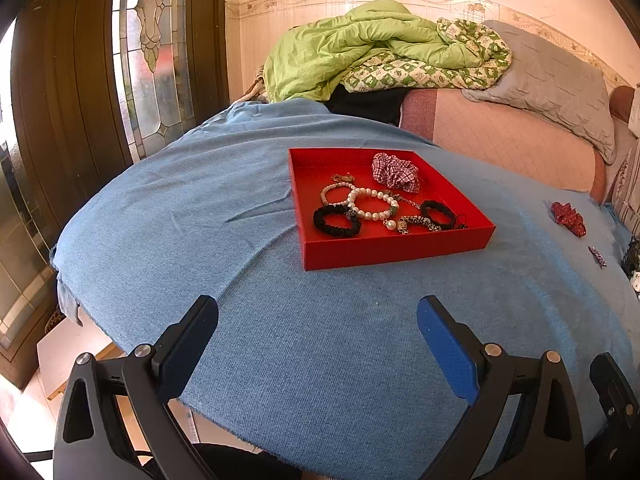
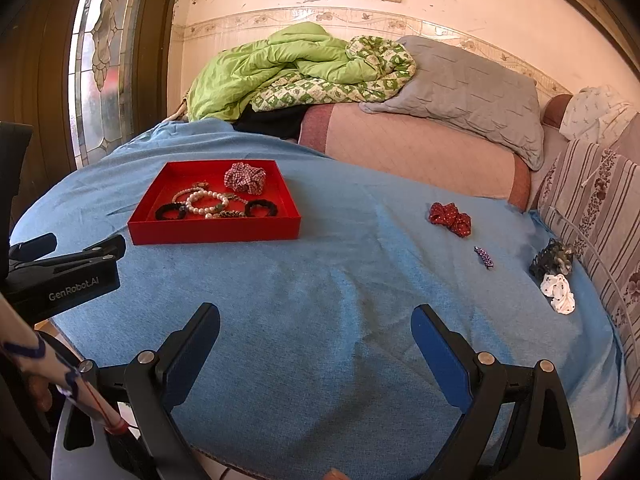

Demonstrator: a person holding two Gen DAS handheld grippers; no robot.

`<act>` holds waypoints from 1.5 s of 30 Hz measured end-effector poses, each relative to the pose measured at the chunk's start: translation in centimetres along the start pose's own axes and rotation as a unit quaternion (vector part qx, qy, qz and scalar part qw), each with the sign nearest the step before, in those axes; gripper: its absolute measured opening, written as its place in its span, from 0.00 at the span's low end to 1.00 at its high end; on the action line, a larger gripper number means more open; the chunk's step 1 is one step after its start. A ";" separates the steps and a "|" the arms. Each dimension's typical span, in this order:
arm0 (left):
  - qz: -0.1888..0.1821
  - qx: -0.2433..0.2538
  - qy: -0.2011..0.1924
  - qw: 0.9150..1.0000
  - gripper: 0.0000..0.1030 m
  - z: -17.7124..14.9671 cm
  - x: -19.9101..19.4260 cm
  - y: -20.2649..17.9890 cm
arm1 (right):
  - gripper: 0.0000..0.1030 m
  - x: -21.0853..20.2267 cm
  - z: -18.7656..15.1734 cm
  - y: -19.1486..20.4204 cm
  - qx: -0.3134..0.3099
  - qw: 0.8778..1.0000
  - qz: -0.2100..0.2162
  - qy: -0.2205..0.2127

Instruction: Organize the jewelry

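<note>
— Jewelry sits where?
— Pearl bracelet (image 1: 372, 203), black scrunchies and a checked scrunchie (image 1: 395, 172) lie in the red tray (image 1: 394, 246) on the blue-covered desk (image 1: 320, 340).
— Jaws?
— Left gripper (image 1: 318, 322) and right gripper (image 2: 316, 326) are both spread wide, empty.
— Anything only the right wrist view shows?
— Yes: a white scrunchie (image 2: 558, 294) beside a dark one (image 2: 550, 258), right of the purple clip (image 2: 484, 257) and red dotted scrunchie (image 2: 450, 218).

Dark tangle (image 2: 551, 260) near right edge unidentifiable, small purple item (image 2: 484, 257) too small to identify
</note>
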State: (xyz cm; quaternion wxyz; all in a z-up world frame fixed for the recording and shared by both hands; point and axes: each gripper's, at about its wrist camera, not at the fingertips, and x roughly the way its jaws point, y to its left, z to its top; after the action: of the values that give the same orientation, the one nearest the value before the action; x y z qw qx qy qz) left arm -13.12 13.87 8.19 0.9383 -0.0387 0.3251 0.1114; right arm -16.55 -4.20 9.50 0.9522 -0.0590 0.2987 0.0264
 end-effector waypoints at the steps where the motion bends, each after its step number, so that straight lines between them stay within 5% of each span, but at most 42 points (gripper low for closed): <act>1: 0.000 0.000 0.000 1.000 0.96 0.0 0.0 0.0 | 0.95 0.0 0.0 0.0 0.000 1.000 0.000 0.001; 45: 0.000 0.002 0.002 1.000 0.96 0.0 0.0 0.2 | 0.95 0.2 -0.3 -0.2 -0.001 1.000 0.001 0.005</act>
State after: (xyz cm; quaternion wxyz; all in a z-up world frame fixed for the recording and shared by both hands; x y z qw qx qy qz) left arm -13.14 14.08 8.16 0.9378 -0.0371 0.3269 0.1108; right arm -16.54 -4.47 9.18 0.9507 -0.0596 0.3032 0.0269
